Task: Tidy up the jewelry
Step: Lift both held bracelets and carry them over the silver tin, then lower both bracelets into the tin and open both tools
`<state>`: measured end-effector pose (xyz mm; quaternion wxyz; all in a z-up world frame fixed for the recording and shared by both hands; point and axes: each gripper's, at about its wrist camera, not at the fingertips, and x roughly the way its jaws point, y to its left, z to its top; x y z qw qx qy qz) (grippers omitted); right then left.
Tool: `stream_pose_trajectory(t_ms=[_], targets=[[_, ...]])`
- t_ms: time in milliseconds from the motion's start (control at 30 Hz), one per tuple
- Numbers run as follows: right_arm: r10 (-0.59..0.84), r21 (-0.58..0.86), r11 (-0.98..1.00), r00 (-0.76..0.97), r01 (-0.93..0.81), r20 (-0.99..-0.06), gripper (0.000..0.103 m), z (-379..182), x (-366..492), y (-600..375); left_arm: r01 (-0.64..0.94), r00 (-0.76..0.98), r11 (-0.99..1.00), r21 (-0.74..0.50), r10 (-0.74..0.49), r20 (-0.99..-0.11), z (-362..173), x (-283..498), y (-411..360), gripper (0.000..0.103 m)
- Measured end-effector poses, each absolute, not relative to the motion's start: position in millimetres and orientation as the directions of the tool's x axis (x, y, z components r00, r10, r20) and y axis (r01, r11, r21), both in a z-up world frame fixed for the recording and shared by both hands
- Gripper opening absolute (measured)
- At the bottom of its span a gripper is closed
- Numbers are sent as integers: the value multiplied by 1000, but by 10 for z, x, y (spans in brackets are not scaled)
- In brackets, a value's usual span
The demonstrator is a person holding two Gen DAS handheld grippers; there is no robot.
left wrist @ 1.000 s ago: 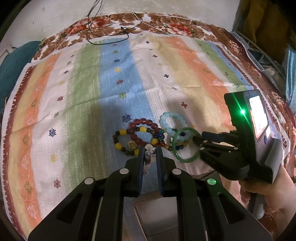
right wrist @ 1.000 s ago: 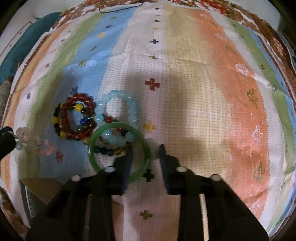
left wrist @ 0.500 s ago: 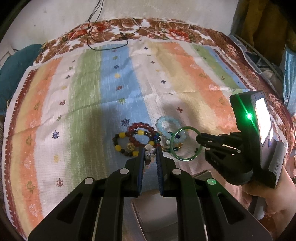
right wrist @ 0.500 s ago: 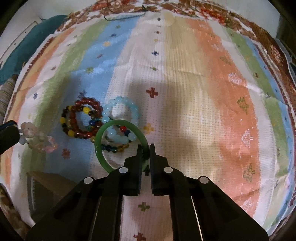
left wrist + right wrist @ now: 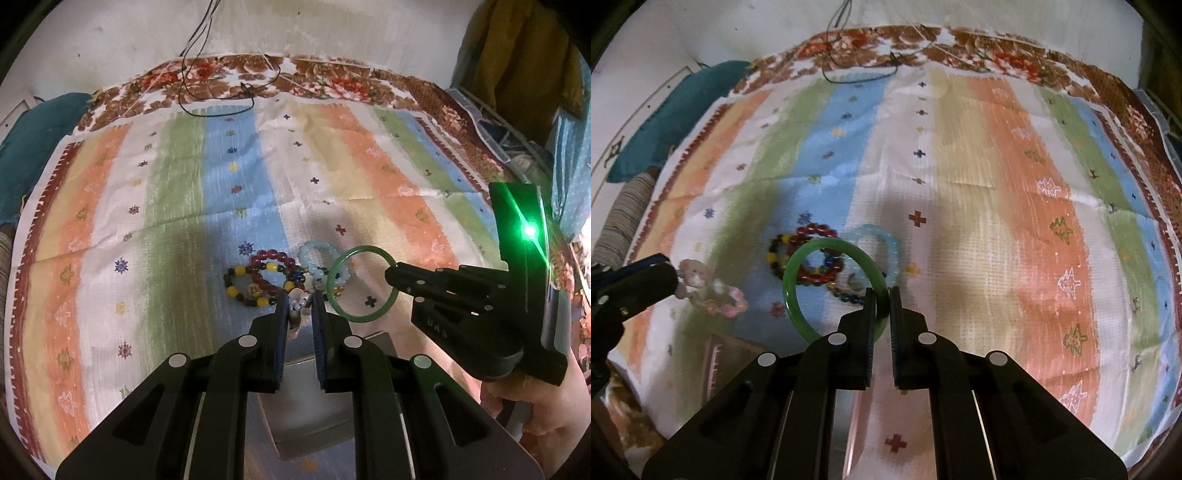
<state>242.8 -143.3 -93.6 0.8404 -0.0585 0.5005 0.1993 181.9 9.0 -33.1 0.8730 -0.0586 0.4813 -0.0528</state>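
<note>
Green jade-coloured bangle (image 5: pixel 827 280) hangs clear of a striped cloth (image 5: pixel 997 229), pinched by its rim between the narrow-set jaws of the right gripper (image 5: pixel 882 299), which have just closed on it; in the left wrist view the same ring (image 5: pixel 360 282) stands upright at the tip of that tool (image 5: pixel 393 275), gripped from below by a person's hand (image 5: pixel 535 402). Opposite it, the left gripper (image 5: pixel 300 306) is clamped tight on a small pink-and-white charm bracelet (image 5: pixel 709 291) with a little bear-like figure at one end, the beads dangling from the black fingertips (image 5: pixel 661 277) above the fabric. On the cloth beneath, a heap of beaded bracelets lies together: a dark red strand (image 5: pixel 271 267), a black-and-yellow one (image 5: pixel 236 286) touching it, a pale blue one (image 5: pixel 314 258) just beside them, and a mixed dark strand (image 5: pixel 849 291) partly under the others. Pastel bands of orange, green, blue and cream run across the cloth, which overlies a brown floral spread (image 5: pixel 332 77); a thin black cord (image 5: pixel 218 96) loops near its far edge. Close under both tools sits the corner of a box-like container (image 5: pixel 306 413), its contents hard to make out. Teal fabric (image 5: pixel 676 114) bunches at the far left.
</note>
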Motion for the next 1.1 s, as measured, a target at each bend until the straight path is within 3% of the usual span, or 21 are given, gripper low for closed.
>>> stream_pose_trajectory(t_ms=[1100], targets=[[347, 73, 856, 465, -511, -814, 9, -604, 1542, -1423, -40, 598, 974, -222, -155, -787, -54, 1141, 77, 12]])
